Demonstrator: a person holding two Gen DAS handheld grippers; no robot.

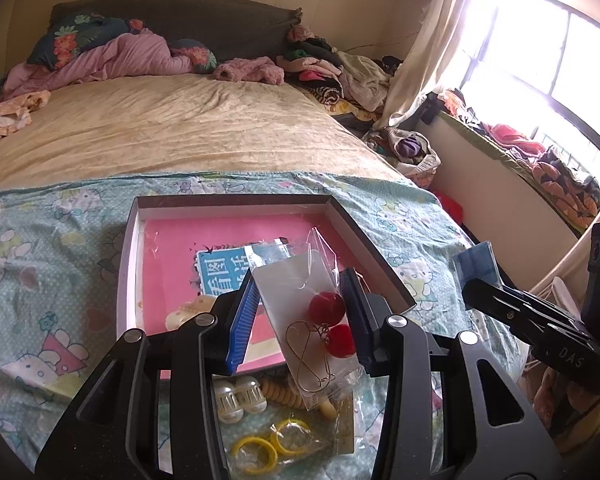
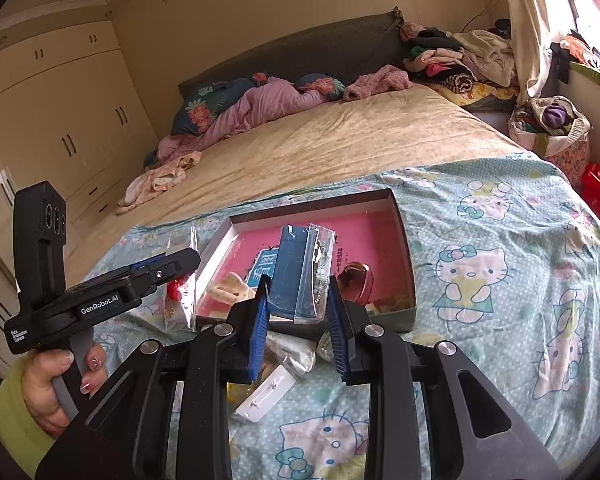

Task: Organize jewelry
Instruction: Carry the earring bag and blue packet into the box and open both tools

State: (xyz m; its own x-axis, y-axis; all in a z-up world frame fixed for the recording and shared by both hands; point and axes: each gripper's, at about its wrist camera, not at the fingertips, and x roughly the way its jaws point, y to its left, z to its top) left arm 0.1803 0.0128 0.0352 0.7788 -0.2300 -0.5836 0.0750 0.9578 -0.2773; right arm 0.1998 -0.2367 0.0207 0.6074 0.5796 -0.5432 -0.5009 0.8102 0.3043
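Holding clear earring packet (image 1: 316,312) w/ red balls, left gripper (image 1: 300,308) pinches it above pink-lined box (image 1: 236,204) on bed; right gripper (image 2: 300,304) clamps blue-card packet (image 2: 300,276) over box too.

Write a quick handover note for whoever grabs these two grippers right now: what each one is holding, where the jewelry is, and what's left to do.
Left gripper: shut on a clear packet of red ball earrings on a white card, held over the near edge of the box.
Right gripper: shut on a clear packet with a dark blue card, also over the box.
Shallow white-walled box with a pink lining: holds a cream hair claw and a rose-gold heart-shaped piece.
Left: place both packets in the box, then pick up the bagged yellow rings and the white earring card lying on the bedspread.
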